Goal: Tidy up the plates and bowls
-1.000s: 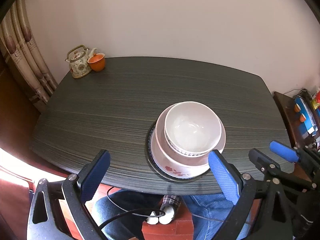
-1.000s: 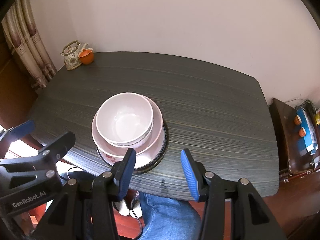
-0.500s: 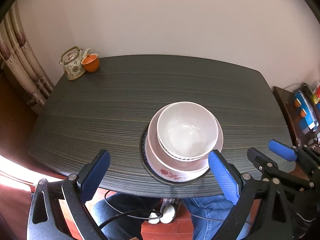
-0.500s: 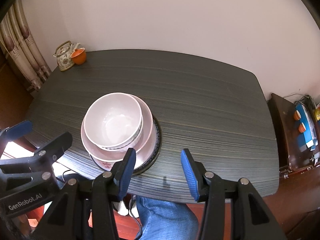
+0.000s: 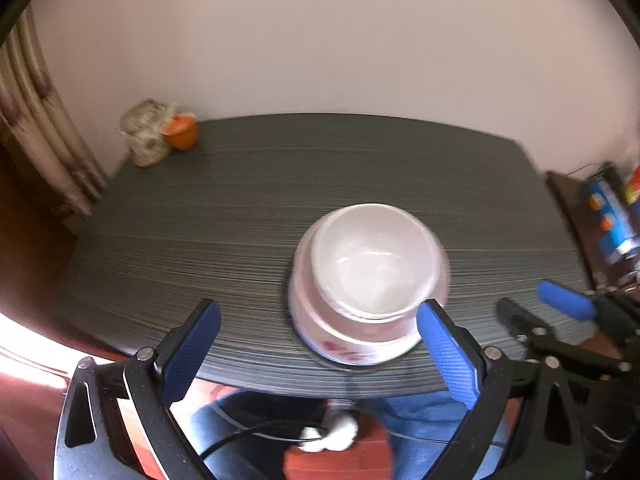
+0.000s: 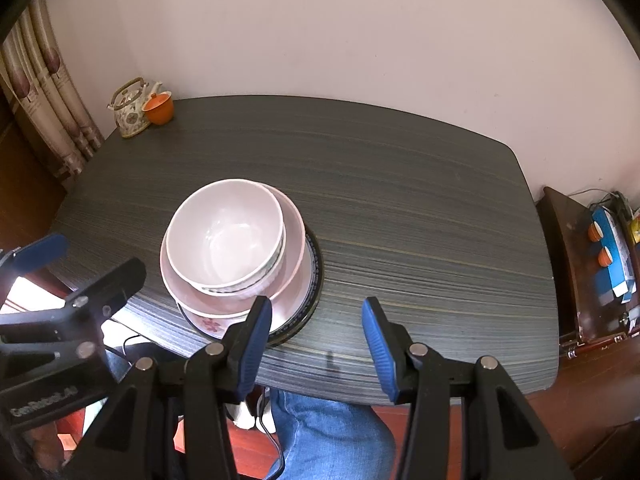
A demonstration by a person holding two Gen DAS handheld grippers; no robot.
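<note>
A stack of dishes stands near the front edge of the dark table (image 6: 400, 208). A white bowl (image 6: 226, 236) sits on top, inside a wider pink bowl with a red flower mark (image 6: 294, 248), on a dark-rimmed plate (image 6: 314, 268). The stack also shows, blurred, in the left wrist view (image 5: 370, 268). My left gripper (image 5: 320, 352) is open and empty, in front of the stack. My right gripper (image 6: 318, 342) is open and empty, just right of the stack at the table's front edge.
A patterned teapot (image 6: 130, 114) and an orange cup (image 6: 159, 108) stand at the far left corner of the table. A curtain (image 6: 44, 92) hangs on the left. A low side cabinet (image 6: 592, 264) with small items stands to the right. A person's jeans (image 6: 328, 436) show below the table.
Both grippers have drifted left and slightly closer, so the stack sits further right in each view. The left wrist view is now motion-blurred. The dishes have not moved.
</note>
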